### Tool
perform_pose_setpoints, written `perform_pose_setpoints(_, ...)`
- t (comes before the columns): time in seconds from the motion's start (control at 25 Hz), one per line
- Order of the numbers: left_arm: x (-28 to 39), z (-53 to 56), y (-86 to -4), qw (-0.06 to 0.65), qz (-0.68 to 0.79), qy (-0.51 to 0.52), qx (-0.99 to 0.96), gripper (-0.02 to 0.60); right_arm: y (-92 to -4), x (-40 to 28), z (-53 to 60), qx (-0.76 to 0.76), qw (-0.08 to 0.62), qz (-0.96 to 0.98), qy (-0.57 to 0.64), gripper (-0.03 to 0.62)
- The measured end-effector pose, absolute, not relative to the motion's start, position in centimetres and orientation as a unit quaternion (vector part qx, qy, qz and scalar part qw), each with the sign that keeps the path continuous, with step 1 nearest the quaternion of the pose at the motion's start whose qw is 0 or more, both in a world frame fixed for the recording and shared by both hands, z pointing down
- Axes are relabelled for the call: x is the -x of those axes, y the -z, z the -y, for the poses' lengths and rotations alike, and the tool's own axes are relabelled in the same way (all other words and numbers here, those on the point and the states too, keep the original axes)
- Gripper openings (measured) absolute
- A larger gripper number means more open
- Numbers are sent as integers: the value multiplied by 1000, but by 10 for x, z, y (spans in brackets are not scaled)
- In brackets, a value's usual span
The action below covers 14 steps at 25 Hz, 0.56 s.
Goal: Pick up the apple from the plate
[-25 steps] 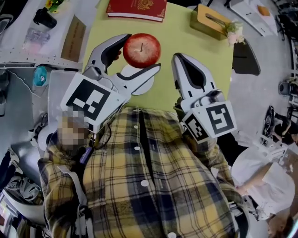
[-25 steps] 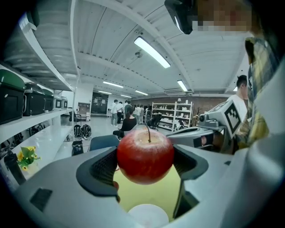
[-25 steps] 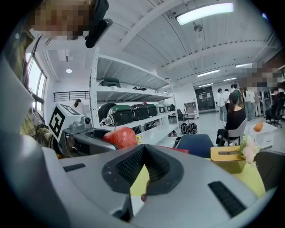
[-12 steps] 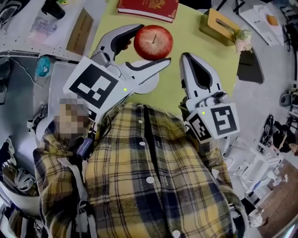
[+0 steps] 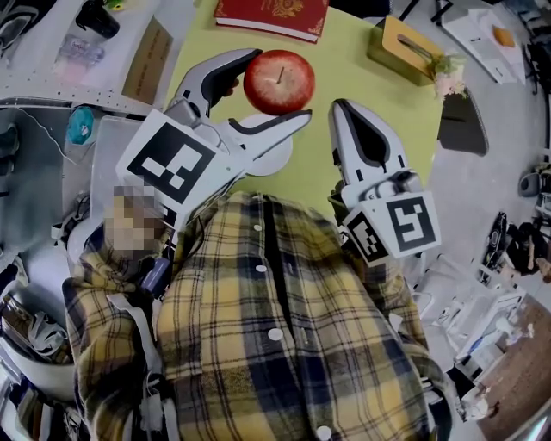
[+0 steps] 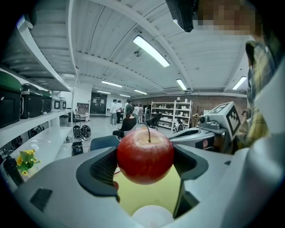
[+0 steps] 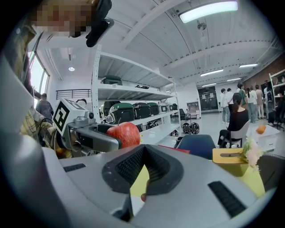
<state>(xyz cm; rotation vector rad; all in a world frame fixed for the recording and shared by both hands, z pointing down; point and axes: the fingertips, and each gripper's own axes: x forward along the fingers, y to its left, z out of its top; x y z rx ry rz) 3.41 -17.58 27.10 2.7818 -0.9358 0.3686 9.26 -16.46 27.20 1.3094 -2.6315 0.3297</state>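
A red apple (image 5: 278,82) with a short stem is clamped between the jaws of my left gripper (image 5: 263,85), held up in the air above the white plate (image 5: 261,156). The left gripper view shows the apple (image 6: 145,155) pinched between both ribbed pads, with the plate (image 6: 152,216) below on the yellow-green table (image 6: 147,192). My right gripper (image 5: 362,142) hovers to the right of the plate, jaws shut together with nothing between them. From the right gripper view the apple (image 7: 123,135) appears at the left in the other gripper.
A red book (image 5: 272,15) lies at the table's far edge, and a wooden tissue box (image 5: 405,48) with a small flower sprig (image 5: 448,73) stands at the far right. A grey shelf with clutter (image 5: 77,43) runs along the left. People stand far off in the room.
The left gripper has lifted the apple higher above the plate and slightly right over the past second; since half a second ago it has barely moved. The right gripper stays shut.
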Motion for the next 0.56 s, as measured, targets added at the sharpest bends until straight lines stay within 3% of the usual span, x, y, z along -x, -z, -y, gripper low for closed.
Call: perform_pose_setpoints(0.56, -37, 169, -276, 96, 311, -126, -937, 396, -272, -95, 162, -440, 90, 887, -110, -4)
